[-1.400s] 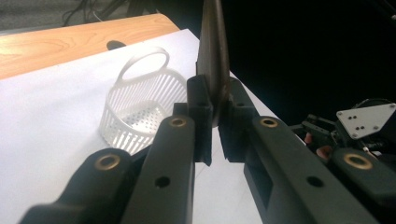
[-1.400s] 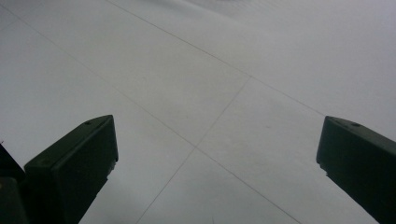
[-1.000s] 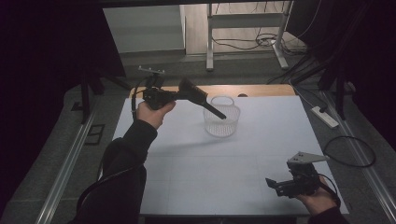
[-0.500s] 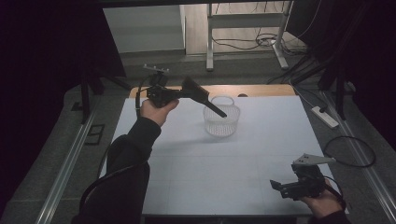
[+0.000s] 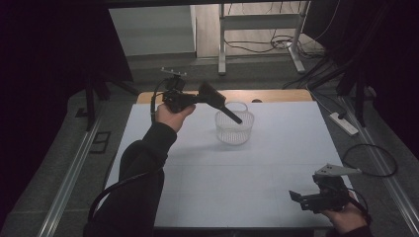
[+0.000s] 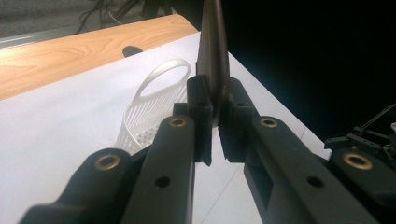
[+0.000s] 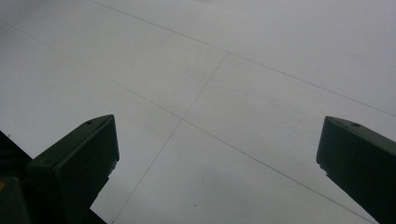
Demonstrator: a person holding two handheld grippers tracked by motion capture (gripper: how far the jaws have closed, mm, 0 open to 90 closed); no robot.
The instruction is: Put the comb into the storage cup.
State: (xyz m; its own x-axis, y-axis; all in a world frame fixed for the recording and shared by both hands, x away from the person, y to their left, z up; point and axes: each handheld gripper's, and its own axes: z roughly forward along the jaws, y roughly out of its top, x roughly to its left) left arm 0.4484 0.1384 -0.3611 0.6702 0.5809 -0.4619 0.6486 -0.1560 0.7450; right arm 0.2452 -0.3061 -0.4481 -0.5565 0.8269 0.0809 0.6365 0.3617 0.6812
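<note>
Your left gripper [image 5: 213, 97] clamped a thin dark strip [image 6: 213, 51] — its far end hung over the white basket [image 5: 234, 128] on the table [image 5: 276, 148]. Your right gripper [image 5: 302, 198] stood wide open — nothing between its jaws, low at the near right.

White table [image 5: 197, 163], sheet-covered, faint seams crossing like a grid. Bare wood strip [image 5: 276, 95] along the twelve o'clock edge, with a small dark spot [image 5: 256, 100] on it towards one o'clock. Sitting directly on the white, at about twelve from the middle: one clear ribbed basket [image 5: 234, 129], upright, open mouth up, just short of the wood. Same basket [image 6: 154, 112] seen from the left gripper view, slatted wall, looped rim, resting on the sheet near the wood [image 6: 79, 51]. In the right gripper view, plain white sheet [image 7: 224, 70], thin seams meeting near the centre.
</note>
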